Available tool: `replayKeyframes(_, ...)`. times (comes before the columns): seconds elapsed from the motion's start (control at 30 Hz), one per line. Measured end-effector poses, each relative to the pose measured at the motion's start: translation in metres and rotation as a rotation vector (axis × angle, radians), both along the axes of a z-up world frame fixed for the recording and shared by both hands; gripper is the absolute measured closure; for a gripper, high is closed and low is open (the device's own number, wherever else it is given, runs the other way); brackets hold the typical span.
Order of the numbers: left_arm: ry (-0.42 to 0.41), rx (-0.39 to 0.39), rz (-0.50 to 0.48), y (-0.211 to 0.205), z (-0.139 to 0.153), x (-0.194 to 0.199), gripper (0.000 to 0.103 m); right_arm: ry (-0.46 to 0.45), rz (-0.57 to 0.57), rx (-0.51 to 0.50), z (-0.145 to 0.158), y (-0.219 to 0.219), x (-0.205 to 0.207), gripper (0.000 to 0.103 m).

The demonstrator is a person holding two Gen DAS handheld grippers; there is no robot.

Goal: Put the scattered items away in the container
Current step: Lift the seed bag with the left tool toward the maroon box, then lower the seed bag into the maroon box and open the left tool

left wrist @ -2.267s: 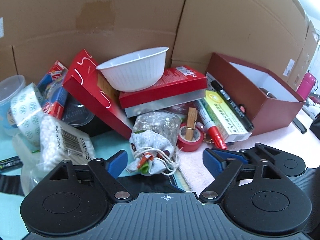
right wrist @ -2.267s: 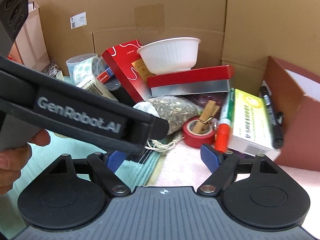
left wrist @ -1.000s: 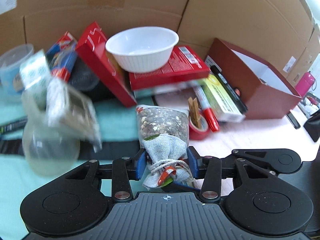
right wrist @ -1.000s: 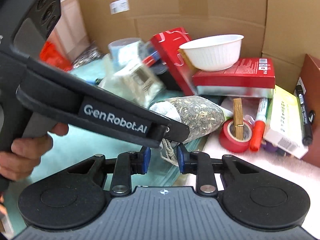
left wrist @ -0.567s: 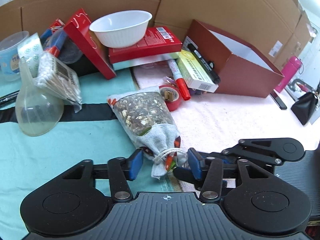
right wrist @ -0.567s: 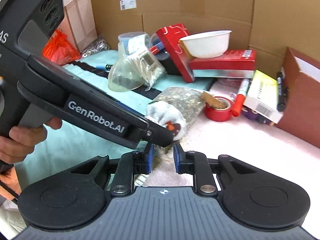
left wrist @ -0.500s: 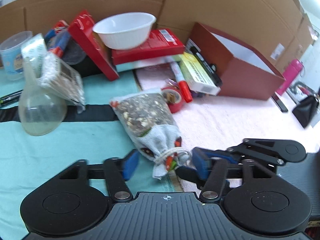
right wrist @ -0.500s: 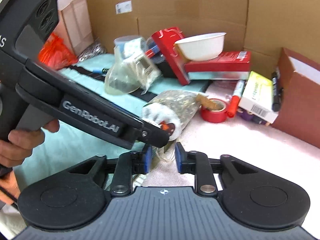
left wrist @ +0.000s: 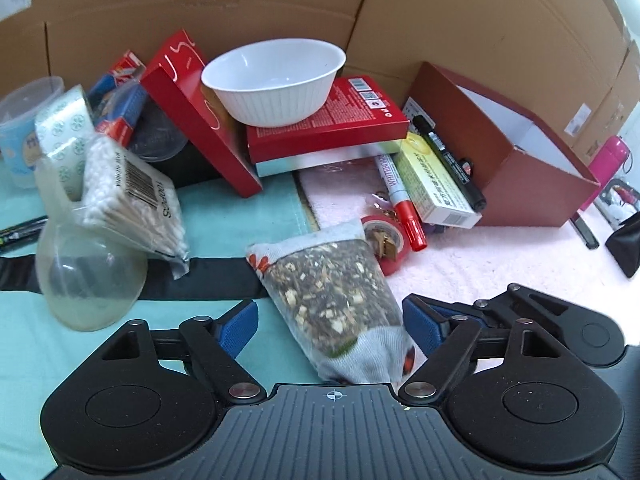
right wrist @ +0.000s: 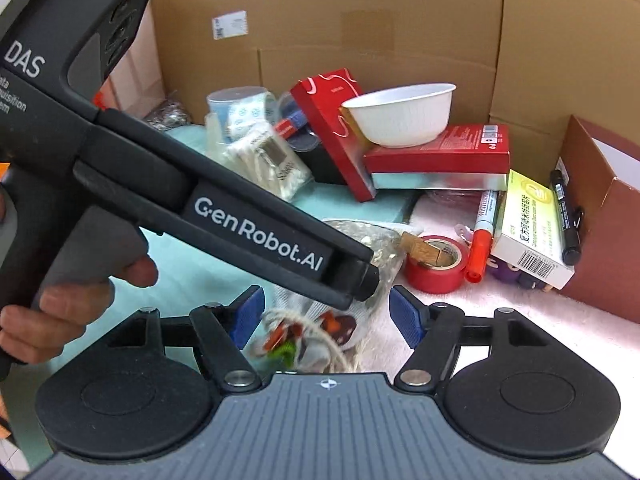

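Both grippers have jaws opening with the sachet (left wrist: pixel 336 292) lying between them, no pad pressing on it. The left gripper (left wrist: pixel 330 326) straddles the sachet's tied cloth end, its 2 blue pads clear on either side; the right gripper (right wrist: pixel 326 314) frames the same end, where string and a red-green tag (right wrist: pixel 288 340) show. A hand (right wrist: pixel 68 300) holds the left tool's handle. The sachet rests on the teal cloth (left wrist: pixel 80 352), its far end touching the red tape roll (right wrist: pixel 434 264), which carries a wooden clip (right wrist: pixel 420 250). Beside the tape lie a red marker (left wrist: pixel 402 196), a yellow box (left wrist: pixel 436 178) and a black marker (left wrist: pixel 450 160) against the brown container (left wrist: pixel 516 184), which stands open on the pink towel (left wrist: pixel 480 252). Left sit a clear funnel (left wrist: pixel 88 280) and cotton swabs (left wrist: pixel 132 196). Farther back, a white bowl (left wrist: pixel 276 80) sits on a red box (left wrist: pixel 328 126), another red box (left wrist: pixel 200 112) leaning beside it.
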State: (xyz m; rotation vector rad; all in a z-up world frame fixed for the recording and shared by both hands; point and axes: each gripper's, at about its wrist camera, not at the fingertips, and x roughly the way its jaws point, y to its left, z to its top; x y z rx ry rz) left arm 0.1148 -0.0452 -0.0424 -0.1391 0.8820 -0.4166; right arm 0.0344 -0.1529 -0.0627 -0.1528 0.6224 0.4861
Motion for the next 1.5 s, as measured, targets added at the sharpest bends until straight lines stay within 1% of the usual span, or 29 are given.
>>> replayKeyframes(0.1, 0.024, -0.017, -0.016, -0.001, -0.005, 0.006, 0.024, 0.015, -0.014, 0.009, -0.004, 0.001, 0.005, 0.032)
replayKeyframes(0.3, 0.038, -0.031, -0.024, 0.001, -0.009, 0.012, 0.021, 0.035, -0.016, 0.019, -0.006, 0.002, 0.009, 0.034)
replayKeyframes(0.33, 0.043, -0.032, -0.029, 0.0, -0.01, 0.013, 0.029, 0.039, -0.018, 0.017, -0.007, 0.003, 0.01, 0.034)
replayKeyframes(0.37, 0.043, -0.027, -0.033, 0.0, -0.011, 0.013, 0.034, 0.042, -0.019, 0.013, -0.008, 0.003, 0.011, 0.034)
replayKeyframes(0.47, 0.037, -0.013, -0.033, -0.002, -0.011, 0.01, 0.036, 0.046, -0.017, 0.01, -0.009, 0.003, 0.011, 0.039)
replayKeyframes(0.53, 0.039, -0.014, -0.031, -0.002, -0.01, 0.007, 0.03, 0.051, -0.015, 0.019, -0.008, 0.001, 0.01, 0.041)
replayKeyframes(0.57, 0.041, -0.014, -0.03, -0.002, -0.01, 0.005, 0.03, 0.052, -0.012, 0.02, -0.007, 0.001, 0.01, 0.042)
replayKeyframes(0.6, 0.04, -0.009, -0.03, -0.003, -0.009, 0.002, 0.031, 0.055, -0.007, 0.02, -0.006, 0.0, 0.009, 0.043)
replayKeyframes(0.63, 0.035, 0.003, -0.03, -0.003, -0.008, -0.001, 0.041, 0.058, 0.0, 0.022, -0.006, 0.0, 0.007, 0.043)
replayKeyframes(0.8, 0.044, 0.042, -0.007, -0.003, 0.003, -0.017, 0.043, 0.07, 0.047, 0.05, 0.001, -0.003, -0.004, 0.044)
replayKeyframes(0.93, 0.002, 0.06, 0.001, -0.012, 0.023, -0.03, 0.044, 0.028, 0.06, 0.071, 0.014, -0.01, -0.016, 0.044)
replayKeyframes(1.1, -0.075, 0.076, -0.031, -0.038, 0.05, -0.038, 0.044, -0.051, 0.027, 0.094, 0.035, -0.031, -0.027, 0.044)
replayKeyframes(1.27, -0.132, 0.069, -0.083, -0.076, 0.073, -0.032, 0.044, -0.117, -0.033, 0.1, 0.054, -0.064, -0.027, 0.044)
replayKeyframes(1.5, -0.227, 0.034, -0.167, -0.135, 0.107, -0.012, 0.043, -0.217, -0.136, 0.077, 0.086, -0.113, -0.017, 0.044)
